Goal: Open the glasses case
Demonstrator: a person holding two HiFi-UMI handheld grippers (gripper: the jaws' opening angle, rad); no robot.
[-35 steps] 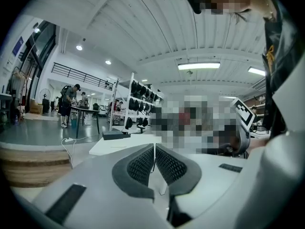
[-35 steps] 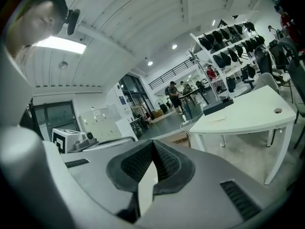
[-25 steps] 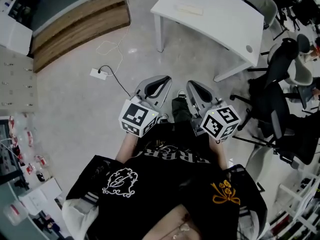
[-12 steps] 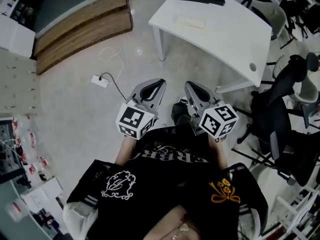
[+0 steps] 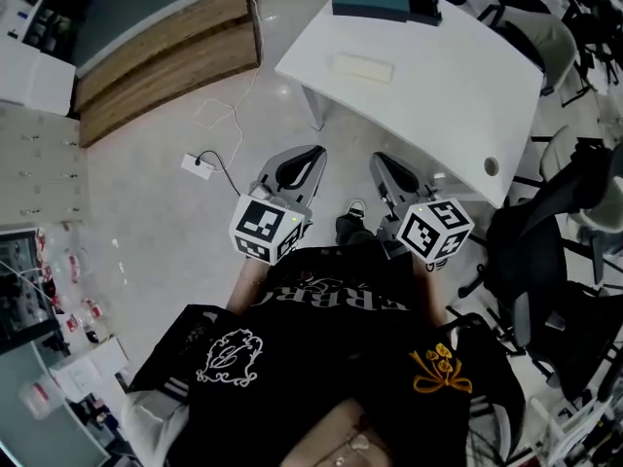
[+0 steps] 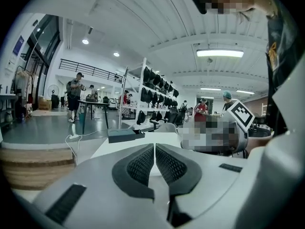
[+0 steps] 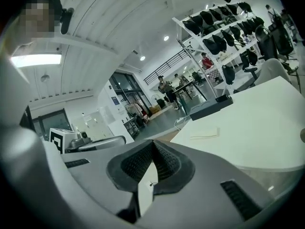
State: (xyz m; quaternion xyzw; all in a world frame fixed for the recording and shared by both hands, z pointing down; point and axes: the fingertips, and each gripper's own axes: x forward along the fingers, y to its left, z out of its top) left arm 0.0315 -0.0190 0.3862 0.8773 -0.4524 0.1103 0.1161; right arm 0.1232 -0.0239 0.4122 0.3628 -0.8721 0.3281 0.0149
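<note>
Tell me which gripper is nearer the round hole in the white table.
Right. The right gripper sits by the table's near edge, the round hole off to its right; the left gripper is farther left, over the floor.

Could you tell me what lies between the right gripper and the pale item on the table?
Only bare table lies between the right gripper and the pale item, per the head view.
</note>
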